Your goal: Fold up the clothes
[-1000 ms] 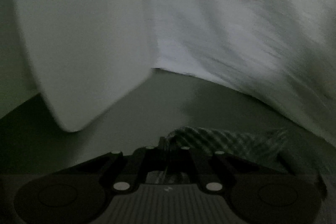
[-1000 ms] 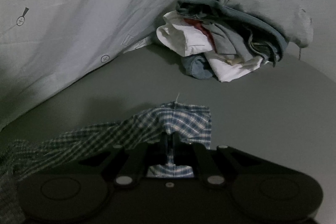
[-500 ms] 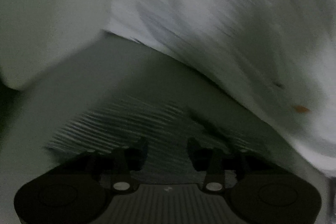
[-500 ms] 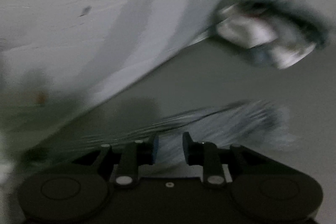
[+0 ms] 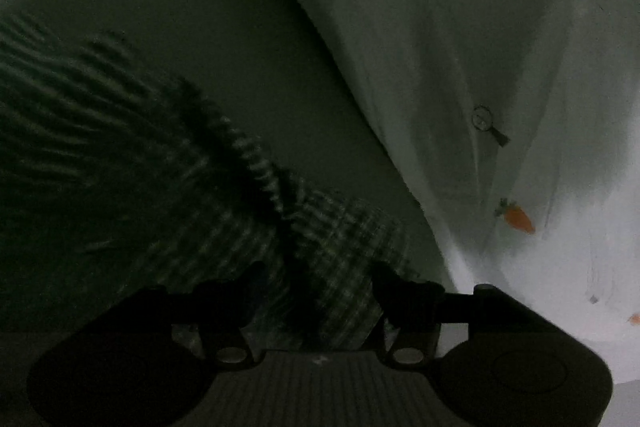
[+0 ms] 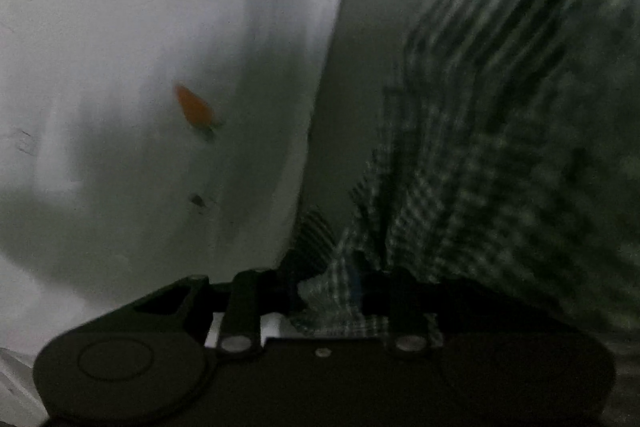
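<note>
A plaid checked garment [image 5: 168,195] lies bunched on the grey surface in the left wrist view, spreading from the left side down to between my fingers. My left gripper [image 5: 316,279] is open, its two fingers wide apart over the cloth. In the right wrist view the same plaid garment [image 6: 500,163] fills the right side. My right gripper [image 6: 328,283] is open, with a plaid edge lying between the fingers. Both views are dark and blurred.
A white sheet printed with small carrots [image 5: 480,75] hangs or drapes at the right of the left wrist view and at the left of the right wrist view [image 6: 140,87]. The grey surface [image 5: 168,7] shows between the sheet and the garment.
Both grippers were shut on the plaid garment one second ago and have opened, letting it go. Both views have swung sideways; the clothes pile has left the right wrist view.
</note>
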Motion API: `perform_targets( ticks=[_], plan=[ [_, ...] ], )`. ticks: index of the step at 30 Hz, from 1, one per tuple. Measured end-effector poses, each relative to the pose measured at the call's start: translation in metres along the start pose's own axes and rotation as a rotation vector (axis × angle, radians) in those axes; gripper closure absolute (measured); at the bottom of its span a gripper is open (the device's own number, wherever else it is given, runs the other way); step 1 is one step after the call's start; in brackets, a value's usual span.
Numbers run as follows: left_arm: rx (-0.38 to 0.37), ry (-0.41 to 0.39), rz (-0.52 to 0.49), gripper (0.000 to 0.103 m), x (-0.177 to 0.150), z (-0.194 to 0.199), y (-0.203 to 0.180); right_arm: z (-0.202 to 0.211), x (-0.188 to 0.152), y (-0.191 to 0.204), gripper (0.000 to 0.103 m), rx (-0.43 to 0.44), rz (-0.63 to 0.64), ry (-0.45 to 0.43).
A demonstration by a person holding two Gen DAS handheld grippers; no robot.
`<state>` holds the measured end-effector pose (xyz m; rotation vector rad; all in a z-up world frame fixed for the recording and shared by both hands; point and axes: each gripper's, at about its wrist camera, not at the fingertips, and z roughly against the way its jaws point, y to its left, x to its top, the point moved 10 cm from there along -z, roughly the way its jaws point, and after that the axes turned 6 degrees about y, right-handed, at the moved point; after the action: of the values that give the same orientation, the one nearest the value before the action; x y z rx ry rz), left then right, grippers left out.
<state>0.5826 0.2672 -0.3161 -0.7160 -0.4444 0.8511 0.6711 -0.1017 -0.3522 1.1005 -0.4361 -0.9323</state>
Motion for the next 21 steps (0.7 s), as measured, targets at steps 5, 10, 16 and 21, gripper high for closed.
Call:
perform_targets(
  ticks=[5, 10, 16, 21],
  plan=[
    [-0.023, 0.063, 0.07, 0.035, 0.015, -0.033, 0.001, -0.043, 0.001, -0.009, 0.063, -0.086, -0.003, 0.065],
    [-0.147, 0.206, 0.181, 0.052, 0.015, -0.063, -0.003, -0.06, 0.016, 0.005, 0.071, -0.045, -0.011, 0.074],
    [-0.193, 0.118, 0.06, 0.099, 0.03, -0.055, -0.039, -0.063, 0.048, 0.04, 0.101, 0.113, -0.06, 0.027],
    [-0.258, 0.051, -0.087, 0.099, 0.059, -0.051, -0.104, -0.063, 0.075, 0.069, 0.101, 0.245, -0.101, -0.013]
  ],
)
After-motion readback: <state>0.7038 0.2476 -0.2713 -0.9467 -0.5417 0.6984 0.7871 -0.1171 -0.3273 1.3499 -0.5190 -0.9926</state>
